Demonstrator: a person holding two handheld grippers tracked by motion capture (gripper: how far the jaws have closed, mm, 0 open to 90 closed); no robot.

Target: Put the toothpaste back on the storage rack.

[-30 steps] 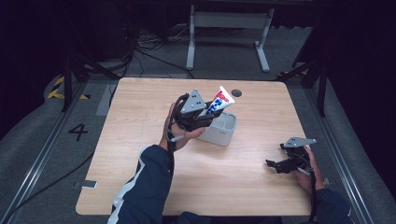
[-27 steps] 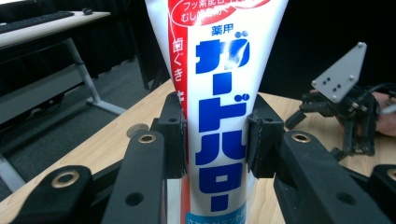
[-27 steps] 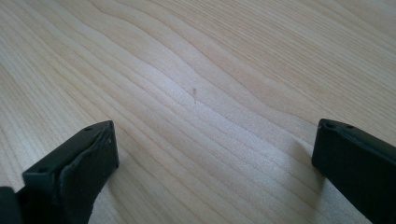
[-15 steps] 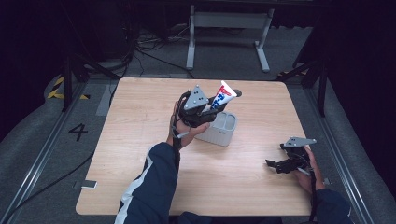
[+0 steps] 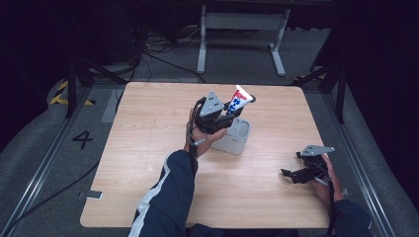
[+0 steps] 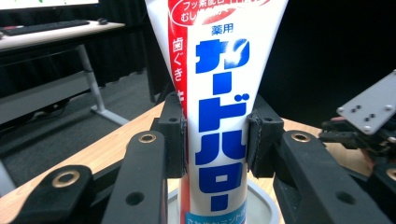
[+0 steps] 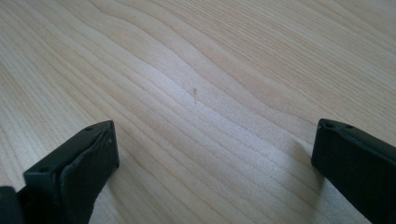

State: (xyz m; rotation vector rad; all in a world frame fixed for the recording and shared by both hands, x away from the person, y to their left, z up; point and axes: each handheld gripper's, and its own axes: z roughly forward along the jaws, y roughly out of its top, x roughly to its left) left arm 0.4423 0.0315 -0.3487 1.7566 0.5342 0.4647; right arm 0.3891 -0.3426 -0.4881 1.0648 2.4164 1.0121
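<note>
Spanning beneath both pairs of fingers, the wooden table point(image 5: 148, 148) carries a grey holder point(image 5: 236, 138) directly under the left gripper point(image 6: 215, 140), whose fingers clench an upright toothpaste tube point(image 6: 219, 93). Right gripper point(image 7: 210, 154) fingers spread wide over bare wood.

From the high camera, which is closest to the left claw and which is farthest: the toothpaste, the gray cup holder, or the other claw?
1. Toothpaste tube: gripped in the left claw, mid-table.
2. Gray holder: just beneath and beside it.
3. Right claw: farthest, open near the table's right front corner.
</note>
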